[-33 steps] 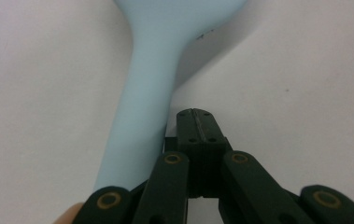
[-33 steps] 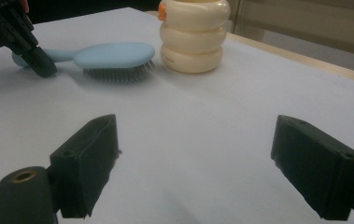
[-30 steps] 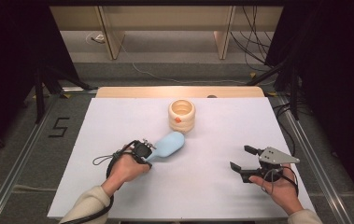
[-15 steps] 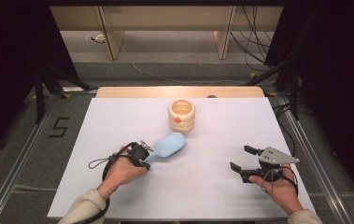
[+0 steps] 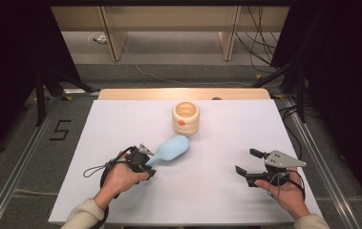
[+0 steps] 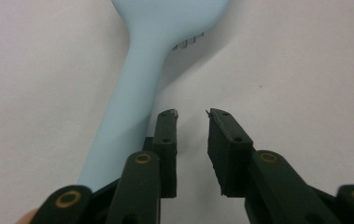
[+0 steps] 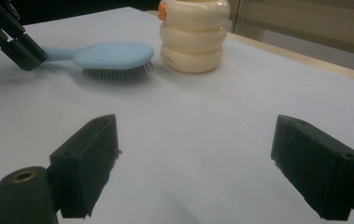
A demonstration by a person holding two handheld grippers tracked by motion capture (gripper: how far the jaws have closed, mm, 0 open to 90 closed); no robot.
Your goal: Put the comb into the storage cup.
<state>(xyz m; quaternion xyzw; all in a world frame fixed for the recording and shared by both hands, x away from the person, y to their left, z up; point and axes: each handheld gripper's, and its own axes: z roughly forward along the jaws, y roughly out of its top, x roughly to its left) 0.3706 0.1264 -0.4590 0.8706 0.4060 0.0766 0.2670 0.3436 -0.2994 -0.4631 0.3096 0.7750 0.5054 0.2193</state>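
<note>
Beside the blue hairbrush (image 6: 139, 79), left gripper (image 6: 192, 113) just opening — nothing between; right gripper (image 7: 195, 154) wide, empty.

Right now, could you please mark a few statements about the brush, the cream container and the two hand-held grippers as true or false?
1. The light blue hairbrush lies bristles down on the white table. True.
2. The left hand-held gripper clamps the brush handle. False: its jaws have just been opening, and the handle lies beside them with nothing between.
3. The right hand-held gripper holds the cream ribbed container. False: its jaws stand wide open over bare table, apart from the container.
4. The container stands upright, beyond the brush head. True.
5. The brush lies inside the container. False: it lies on the table in front of it.
</note>
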